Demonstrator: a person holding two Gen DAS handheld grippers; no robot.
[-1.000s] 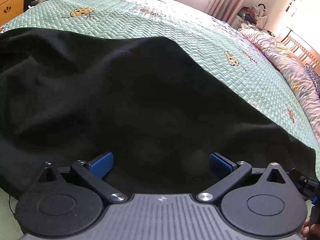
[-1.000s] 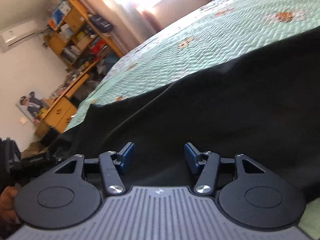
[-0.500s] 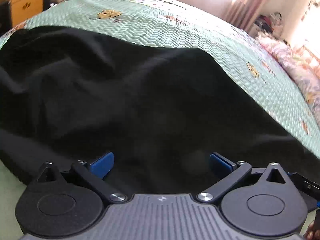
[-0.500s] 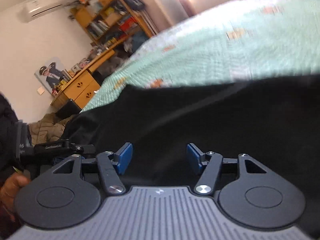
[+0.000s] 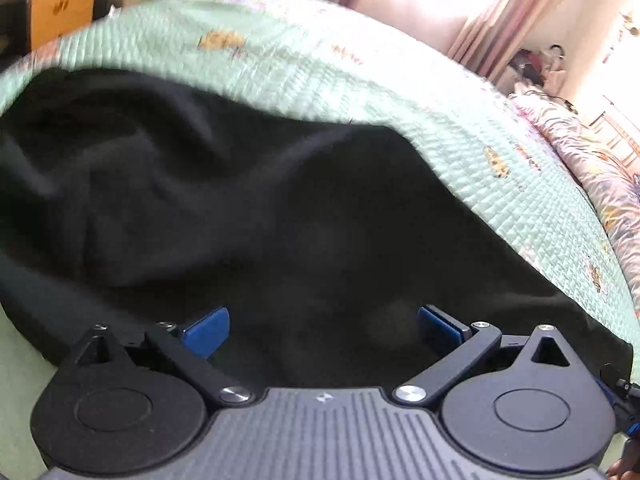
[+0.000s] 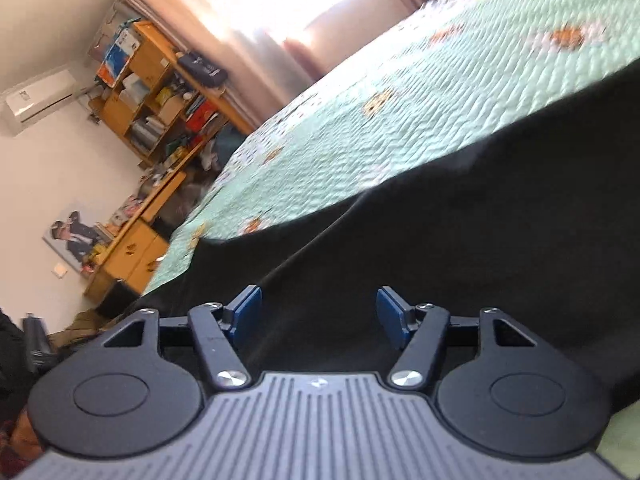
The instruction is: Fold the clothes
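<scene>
Green quilt (image 5: pixel 360 92) covers the bed, with a black garment (image 5: pixel 240 220) spread over its near half, rumpled toward 9 o'clock in the left wrist view. Left gripper (image 5: pixel 323 330) hovers over the cloth at 6 o'clock, jaws wide, nothing pinched. Right gripper (image 6: pixel 318 314) sits over the same garment (image 6: pixel 480 240), its jaws opening, cloth below but not gripped. Shelves (image 6: pixel 160 100) stand at 10 o'clock.
</scene>
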